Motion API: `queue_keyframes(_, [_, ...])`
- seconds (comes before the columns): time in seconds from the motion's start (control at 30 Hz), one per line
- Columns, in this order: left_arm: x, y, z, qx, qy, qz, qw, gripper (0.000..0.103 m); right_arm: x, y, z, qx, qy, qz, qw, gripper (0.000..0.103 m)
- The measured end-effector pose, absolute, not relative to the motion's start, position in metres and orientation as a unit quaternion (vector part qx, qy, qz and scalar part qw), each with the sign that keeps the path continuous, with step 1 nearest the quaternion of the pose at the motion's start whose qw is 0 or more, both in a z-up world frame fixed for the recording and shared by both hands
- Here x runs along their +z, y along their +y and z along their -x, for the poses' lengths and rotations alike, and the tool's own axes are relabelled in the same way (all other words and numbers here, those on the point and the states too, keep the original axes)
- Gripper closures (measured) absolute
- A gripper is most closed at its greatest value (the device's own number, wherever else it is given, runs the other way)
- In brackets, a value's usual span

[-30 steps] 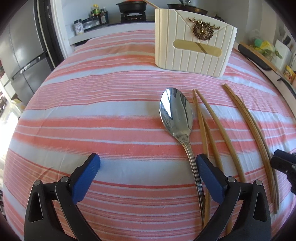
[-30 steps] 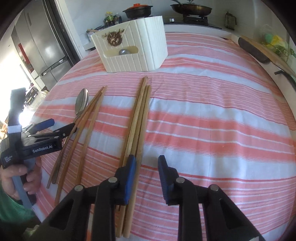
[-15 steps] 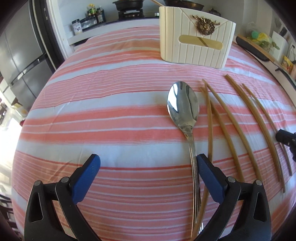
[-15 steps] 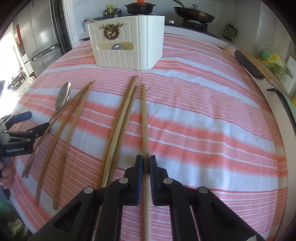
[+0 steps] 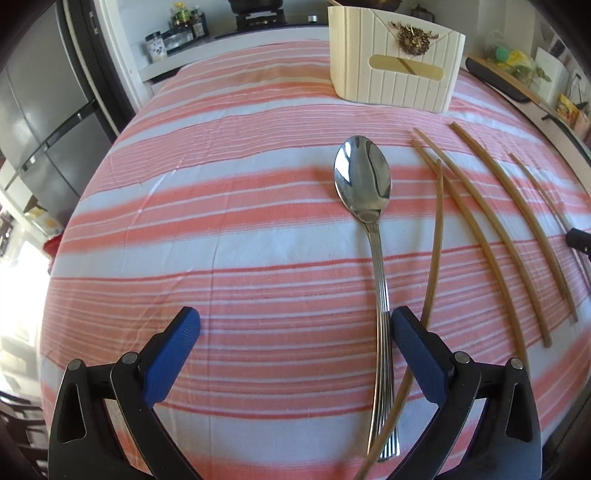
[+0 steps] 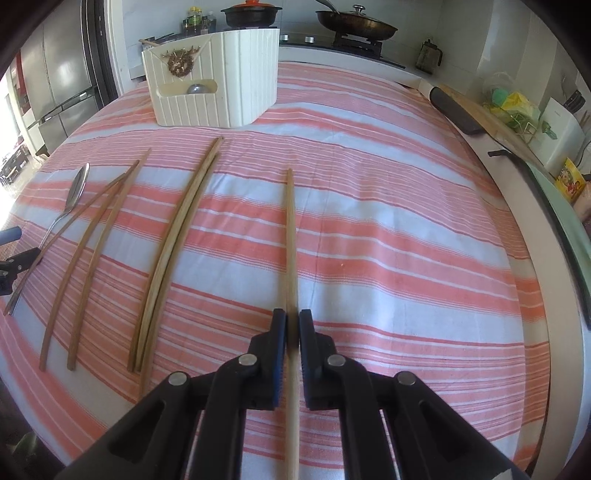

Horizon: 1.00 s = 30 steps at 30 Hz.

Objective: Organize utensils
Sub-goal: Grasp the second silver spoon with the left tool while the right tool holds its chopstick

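My right gripper (image 6: 292, 325) is shut on one wooden chopstick (image 6: 290, 236), which points away from me, clear of the others. A chopstick pair (image 6: 173, 243) and further loose chopsticks (image 6: 92, 251) lie to its left on the striped cloth. My left gripper (image 5: 295, 332) is open low over the cloth; its right finger (image 5: 417, 350) sits just right of the handle of a steel spoon (image 5: 364, 184). A chopstick (image 5: 434, 258) crosses under that finger. The spoon also shows in the right wrist view (image 6: 75, 192). A cream utensil holder (image 5: 395, 70) stands at the back, also in the right wrist view (image 6: 214, 81).
The table (image 6: 406, 221) wears a pink and white striped cloth. A counter with a stove, pots (image 6: 354, 22) and jars runs behind it. A cutting board and bags (image 6: 509, 103) lie at the right edge. A steel fridge (image 5: 37, 110) stands at the left.
My right gripper has closed on one chopstick and carried it right, away from the pair. My left gripper has drawn back a little along the spoon, still open.
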<state>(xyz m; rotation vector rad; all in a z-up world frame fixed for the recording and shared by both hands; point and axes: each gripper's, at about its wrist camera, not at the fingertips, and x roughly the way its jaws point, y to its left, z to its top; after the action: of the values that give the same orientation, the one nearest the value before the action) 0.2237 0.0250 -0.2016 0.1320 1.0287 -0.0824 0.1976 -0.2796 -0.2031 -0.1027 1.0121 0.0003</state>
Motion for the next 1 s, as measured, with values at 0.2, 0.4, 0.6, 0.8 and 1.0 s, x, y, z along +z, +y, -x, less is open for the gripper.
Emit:
queue_keyframes(0.2, [-0.2, 0.013, -0.211, -0.044, 0.495, -0.083, 0.864, 0.001, -0.204, -0.277, -0.197, -0.004, 0.482, 0.059, 0.874, 0.094])
queue_keyframes(0.4, [-0.198, 0.015, -0.199, -0.048, 0.497, -0.088, 0.862, 0.001, -0.202, -0.279, -0.193, 0.016, 0.5, 0.072, 0.863, 0.087])
queue_keyframes(0.6, [-0.198, 0.011, -0.221, -0.058, 0.5, -0.093, 0.859, 0.0, -0.2, -0.284, -0.202, 0.031, 0.515, 0.075, 0.853, 0.077])
queue_keyframes(0.8, [-0.197, -0.003, -0.256, -0.075, 0.505, -0.13, 0.85, 0.0, -0.2, -0.282, -0.222, 0.063, 0.546, 0.083, 0.831, 0.075])
queue_keyframes(1.0, [-0.2, -0.005, -0.298, -0.07, 0.519, -0.086, 0.847, 0.0, -0.199, -0.282, -0.242, 0.075, 0.555, 0.081, 0.824, 0.072])
